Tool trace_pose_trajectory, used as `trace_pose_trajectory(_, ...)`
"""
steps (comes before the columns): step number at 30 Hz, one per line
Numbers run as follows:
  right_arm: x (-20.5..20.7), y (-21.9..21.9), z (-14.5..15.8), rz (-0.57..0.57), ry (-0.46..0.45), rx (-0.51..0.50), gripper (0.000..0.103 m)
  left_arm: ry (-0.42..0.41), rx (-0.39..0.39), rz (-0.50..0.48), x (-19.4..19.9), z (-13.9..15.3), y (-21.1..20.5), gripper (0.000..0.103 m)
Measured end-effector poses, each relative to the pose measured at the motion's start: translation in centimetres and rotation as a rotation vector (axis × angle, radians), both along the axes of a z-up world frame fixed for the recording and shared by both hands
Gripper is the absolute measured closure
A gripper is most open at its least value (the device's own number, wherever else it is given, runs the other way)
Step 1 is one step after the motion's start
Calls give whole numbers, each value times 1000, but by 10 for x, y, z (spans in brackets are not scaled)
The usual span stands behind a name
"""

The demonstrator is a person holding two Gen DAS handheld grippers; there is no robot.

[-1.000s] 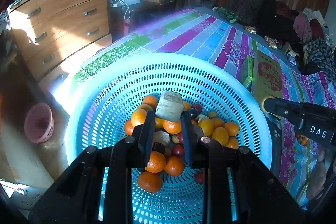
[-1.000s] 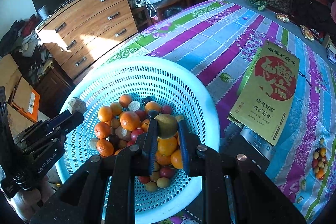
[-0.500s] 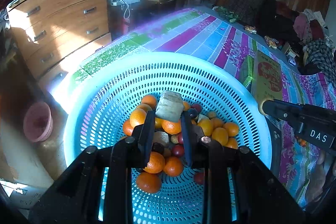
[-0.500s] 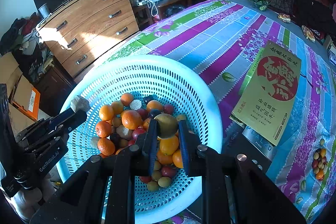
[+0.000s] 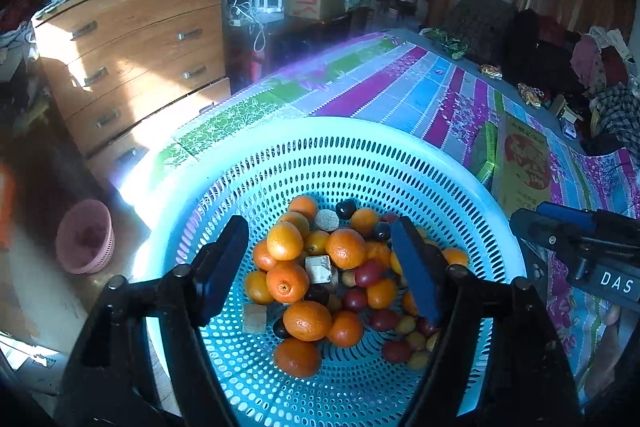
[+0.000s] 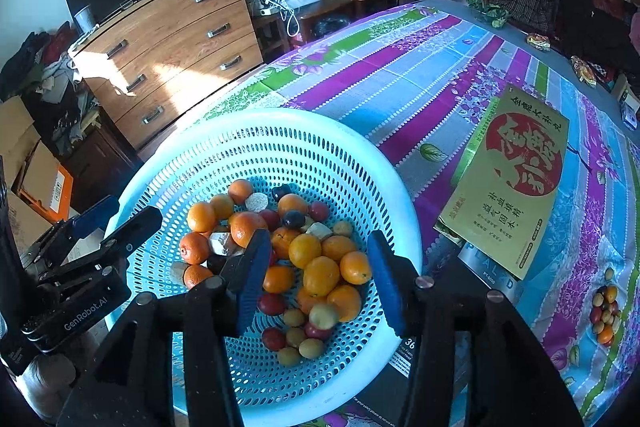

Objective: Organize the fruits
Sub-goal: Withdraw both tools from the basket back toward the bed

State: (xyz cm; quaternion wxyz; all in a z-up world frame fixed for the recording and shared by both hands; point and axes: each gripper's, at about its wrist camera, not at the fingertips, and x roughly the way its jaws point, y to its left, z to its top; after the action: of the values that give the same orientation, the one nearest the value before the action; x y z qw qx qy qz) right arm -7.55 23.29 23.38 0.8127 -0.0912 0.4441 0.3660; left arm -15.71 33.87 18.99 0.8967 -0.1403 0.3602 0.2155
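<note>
Both grippers spread wide, nothing held. Left gripper (image 5: pixel 320 259) and right gripper (image 6: pixel 316 279) hover over the basket (image 6: pixel 280 131) on the striped surface (image 6: pixel 420 83). Fruit pile (image 6: pixel 312 259) sits mixed in the basket: oranges, small red and yellow ones, pale chunks. No sorted groups visible, so sorting looks barely begun; nearly everything left.

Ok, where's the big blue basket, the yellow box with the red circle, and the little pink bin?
Round blue plastic basket (image 6: pixel 280 131), right wrist view, far rim.
Flat yellow box (image 6: pixel 516 227), right wrist view, lid's lower half.
Small pink bin (image 5: pixel 86 241), left wrist view, its side wall.
</note>
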Motion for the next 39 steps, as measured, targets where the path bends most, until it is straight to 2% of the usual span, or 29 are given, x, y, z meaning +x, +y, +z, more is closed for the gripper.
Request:
trace_pose_trajectory(6,-7,-27,7,-22,-27,49,49,-21,3,-24,3,6,-14,28)
trace_pose_trajectory(12,-11,-93,7,-116,-45,76,49,-39,18,-116,20,16,-57,28)
trace_pose_trajectory(18,-6,-184,-14,-272,-12,80,49,-52,47,-281,43,25,-128,27)
trace_pose_trajectory(21,-5,-229,-27,-348,2,72,49,-44,66,-397,54,23,-177,27)
trace_pose_trajectory(30,-10,-355,-88,-558,75,8,49,33,96,-686,77,-4,-294,27)
trace_pose_trajectory(35,-7,-414,-138,-637,120,-73,48,96,108,-771,86,-29,-330,27)
trace_pose_trajectory(39,7,-458,-173,-716,136,-148,48,136,112,-781,99,-50,-345,27)
